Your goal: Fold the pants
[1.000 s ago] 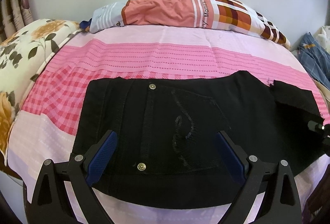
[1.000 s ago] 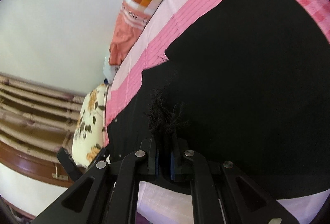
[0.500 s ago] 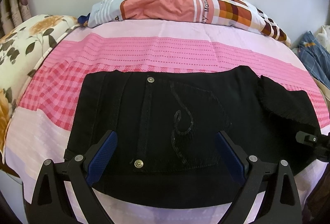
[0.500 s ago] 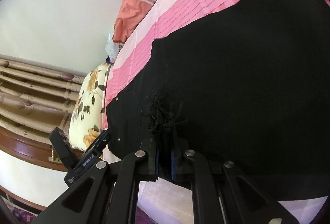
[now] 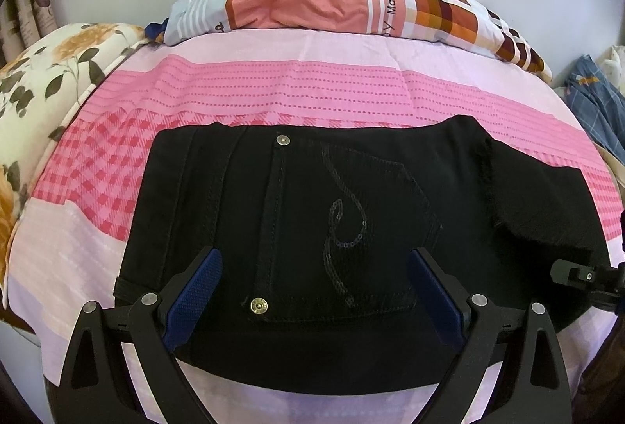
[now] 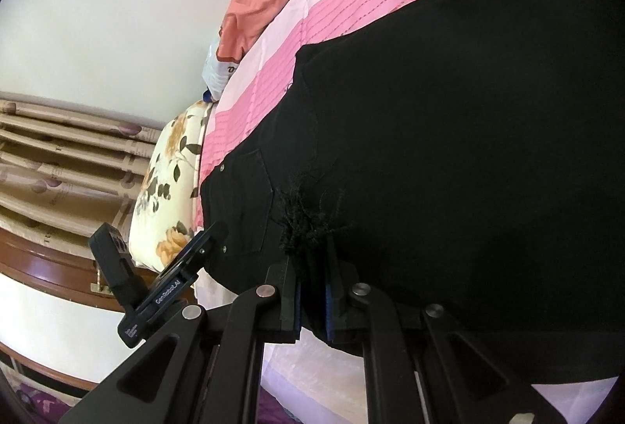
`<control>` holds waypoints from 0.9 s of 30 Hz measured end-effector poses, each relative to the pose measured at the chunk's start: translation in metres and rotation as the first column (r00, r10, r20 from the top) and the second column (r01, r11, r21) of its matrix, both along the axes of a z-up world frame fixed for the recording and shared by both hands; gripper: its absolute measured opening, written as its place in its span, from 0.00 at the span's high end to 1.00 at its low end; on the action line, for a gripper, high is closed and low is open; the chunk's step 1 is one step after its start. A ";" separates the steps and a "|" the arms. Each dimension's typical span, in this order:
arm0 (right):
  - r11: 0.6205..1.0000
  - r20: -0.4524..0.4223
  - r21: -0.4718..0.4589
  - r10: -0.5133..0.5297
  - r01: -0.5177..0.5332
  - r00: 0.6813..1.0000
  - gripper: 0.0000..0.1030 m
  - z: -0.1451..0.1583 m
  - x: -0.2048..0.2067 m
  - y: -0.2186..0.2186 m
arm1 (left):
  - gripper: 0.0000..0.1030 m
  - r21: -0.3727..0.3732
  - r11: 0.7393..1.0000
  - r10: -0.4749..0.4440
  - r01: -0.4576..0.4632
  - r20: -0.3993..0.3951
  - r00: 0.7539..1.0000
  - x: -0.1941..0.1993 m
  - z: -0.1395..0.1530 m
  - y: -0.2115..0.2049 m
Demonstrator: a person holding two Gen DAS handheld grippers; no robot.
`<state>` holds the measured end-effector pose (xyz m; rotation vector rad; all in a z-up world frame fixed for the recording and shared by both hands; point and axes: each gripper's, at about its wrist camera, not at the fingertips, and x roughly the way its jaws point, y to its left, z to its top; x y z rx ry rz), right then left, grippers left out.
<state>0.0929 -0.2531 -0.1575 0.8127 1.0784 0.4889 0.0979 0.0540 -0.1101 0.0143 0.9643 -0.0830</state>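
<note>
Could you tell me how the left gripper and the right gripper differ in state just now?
The left gripper stands wide open above the black pants, holding nothing; the right gripper is shut on the frayed hem. The left faces the back pocket; the right views the pants sideways. Both have blue pads.

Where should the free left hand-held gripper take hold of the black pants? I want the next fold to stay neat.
A judgement: grip the pants at the waistband edge, on the picture's left, coming in low over the pink sheet. That edge lies flat, thick and exposed, opposite the frayed hem that the right hand-held gripper pinches.
</note>
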 end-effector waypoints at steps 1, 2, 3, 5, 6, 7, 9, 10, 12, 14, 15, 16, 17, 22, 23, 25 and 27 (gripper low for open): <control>1.000 0.000 0.000 0.002 -0.002 1.000 0.91 0.000 0.000 0.002 | 0.08 0.000 1.000 -0.001 0.001 -0.001 1.000 0.001 -0.001 0.000; 1.000 0.002 0.000 0.004 -0.004 1.000 0.91 0.000 0.000 0.003 | 0.07 0.000 1.000 -0.001 0.001 -0.002 1.000 0.001 -0.001 0.000; 1.000 0.003 0.001 0.008 -0.008 1.000 0.91 0.000 0.000 0.004 | 0.07 0.000 1.000 -0.001 0.001 -0.003 1.000 0.001 -0.001 0.000; 1.000 0.003 0.004 0.013 -0.013 1.000 0.90 -0.001 0.001 0.005 | 0.08 0.000 1.000 -0.001 0.001 -0.003 1.000 0.001 -0.001 0.000; 1.000 0.005 0.007 0.016 -0.016 1.000 0.89 -0.001 0.001 0.006 | 0.08 -0.001 1.000 -0.002 0.002 -0.002 1.000 0.001 -0.001 0.000; 1.000 0.007 0.010 0.020 -0.020 1.000 0.89 -0.001 0.001 0.007 | 0.07 0.000 1.000 -0.002 0.002 -0.002 1.000 0.001 -0.001 0.000; 1.000 0.011 0.009 0.029 -0.029 1.000 0.86 0.000 0.002 0.010 | 0.08 0.001 1.000 -0.001 0.001 -0.003 1.000 0.001 -0.002 0.000; 0.999 0.010 0.012 0.031 -0.031 0.999 0.86 -0.001 0.002 0.011 | 0.08 -0.001 1.000 -0.001 0.001 -0.004 1.000 0.001 -0.001 0.000; 0.999 0.005 0.032 0.036 -0.036 0.999 0.82 -0.003 0.003 0.012 | 0.08 -0.001 1.000 -0.001 0.001 -0.005 1.000 0.001 -0.002 0.000; 0.998 0.002 0.041 0.044 -0.044 0.999 0.80 -0.005 0.003 0.014 | 0.08 -0.001 1.000 -0.002 0.002 -0.007 1.000 0.001 -0.003 0.000; 0.997 0.000 0.055 0.052 -0.052 0.999 0.76 -0.006 0.004 0.015 | 0.08 -0.001 1.000 -0.002 0.002 -0.008 1.000 0.001 -0.003 0.000; 0.996 -0.001 0.071 0.058 -0.058 0.998 0.75 -0.007 0.004 0.017 | 0.08 -0.001 1.000 -0.002 0.002 -0.008 1.000 0.001 -0.003 0.000; 0.994 -0.001 0.085 0.066 -0.065 0.998 0.75 -0.007 0.004 0.019 | 0.08 -0.001 1.000 -0.002 0.002 -0.008 1.000 0.002 -0.003 0.000; 0.979 -0.018 0.160 0.134 -0.129 0.991 0.75 -0.013 0.005 0.032 | 0.08 0.000 1.000 -0.002 0.002 -0.009 1.000 0.001 -0.003 0.000; 0.966 -0.029 0.213 0.157 -0.147 0.987 0.75 -0.017 0.005 0.035 | 0.08 0.000 1.000 -0.002 0.002 -0.010 1.000 0.001 -0.003 0.000; 0.946 -0.058 0.286 0.176 -0.153 0.983 0.74 -0.024 0.004 0.037 | 0.08 0.000 1.000 -0.002 0.002 -0.010 1.000 0.001 -0.003 0.000; 0.937 -0.037 0.322 0.152 -0.133 0.988 0.72 -0.020 0.003 0.030 | 0.08 0.002 1.000 -0.002 0.002 -0.009 1.000 0.001 -0.002 0.000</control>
